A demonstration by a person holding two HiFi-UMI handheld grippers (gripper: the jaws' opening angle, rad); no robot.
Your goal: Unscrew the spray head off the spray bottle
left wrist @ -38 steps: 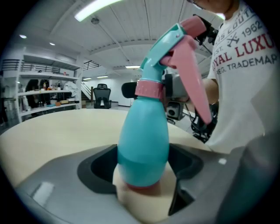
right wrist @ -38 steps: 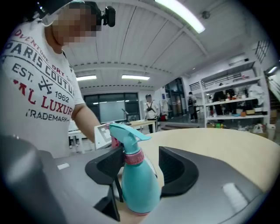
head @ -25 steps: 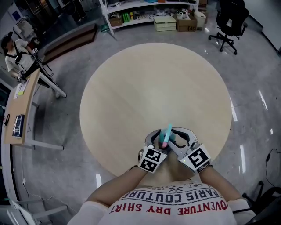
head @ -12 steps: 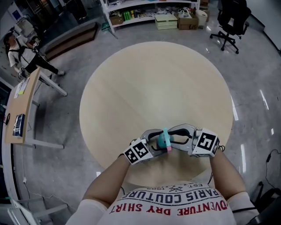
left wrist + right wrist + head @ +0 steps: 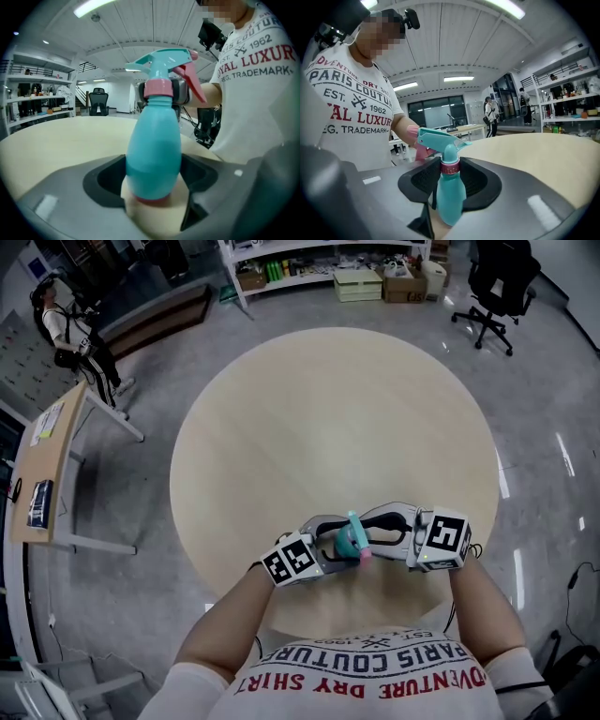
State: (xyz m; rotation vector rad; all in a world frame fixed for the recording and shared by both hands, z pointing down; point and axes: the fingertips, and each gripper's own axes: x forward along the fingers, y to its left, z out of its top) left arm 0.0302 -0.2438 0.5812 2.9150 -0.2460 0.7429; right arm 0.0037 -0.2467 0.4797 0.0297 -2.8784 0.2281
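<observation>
left gripper (image 5: 157, 183) grips spray bottle (image 5: 153, 145); right gripper (image 5: 450, 180) seemingly clamps collar (image 5: 450, 167) (pink).

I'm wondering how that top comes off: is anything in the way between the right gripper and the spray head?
Nothing visible does. The right gripper is closed on the pink collar just under the spray head, and the left gripper grips the bottle by its body.

You're in open office-lab workspace. Your round wooden table (image 5: 328, 409) sits on polished grey floor (image 5: 534, 427). Far side: shelving (image 5: 281, 259) with boxes and bottles, black office chair (image 5: 502, 277). Left: desk (image 5: 52, 456), person (image 5: 70, 334) standing beyond it. Overhead: strip lights (image 5: 457, 78).
</observation>
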